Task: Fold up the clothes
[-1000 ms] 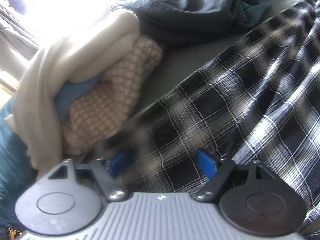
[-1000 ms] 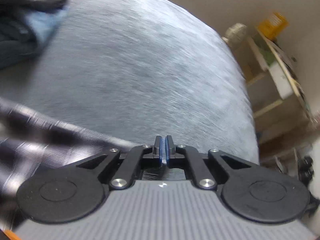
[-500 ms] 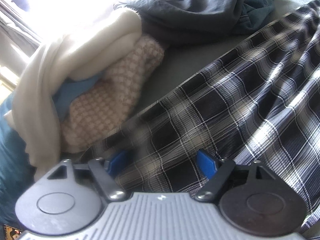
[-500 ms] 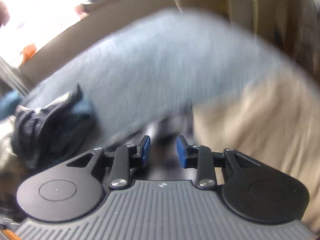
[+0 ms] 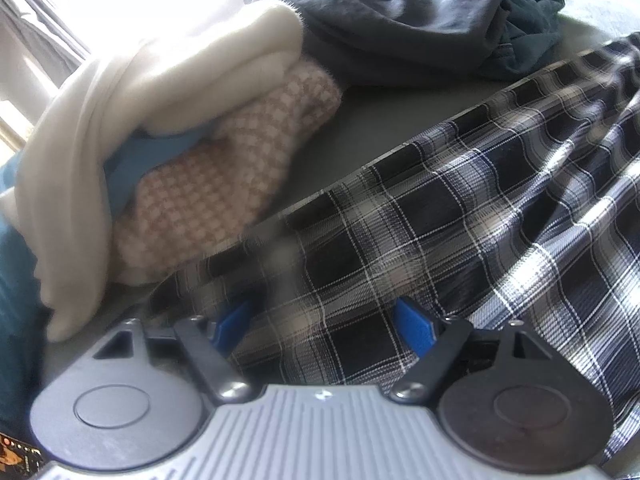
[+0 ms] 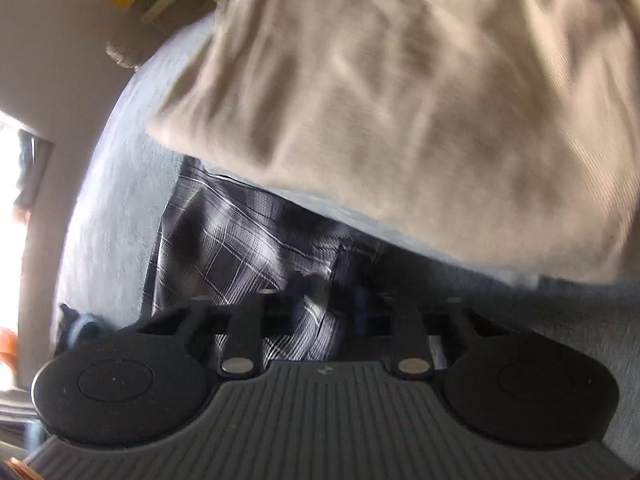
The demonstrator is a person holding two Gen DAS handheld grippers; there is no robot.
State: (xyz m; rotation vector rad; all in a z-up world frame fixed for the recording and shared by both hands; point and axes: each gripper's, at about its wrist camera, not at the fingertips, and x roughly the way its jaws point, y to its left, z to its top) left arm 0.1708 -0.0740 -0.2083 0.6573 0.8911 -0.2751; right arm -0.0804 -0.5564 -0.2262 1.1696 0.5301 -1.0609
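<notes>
Plaid cloth [image 5: 440,220] sits inside open left gripper [image 5: 324,320] — right gripper [image 6: 329,312] just clamped it.

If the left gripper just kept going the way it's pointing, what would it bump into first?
Most likely the black-and-white plaid cloth, which already lies between the left gripper's wide-open blue pads and stretches ahead. How far is hard to judge.

The right gripper [image 6: 329,304] has just been closing with plaid cloth [image 6: 224,240] between its fingers, beige fabric [image 6: 400,100] lying beyond on the grey surface [image 6: 116,200].
</notes>
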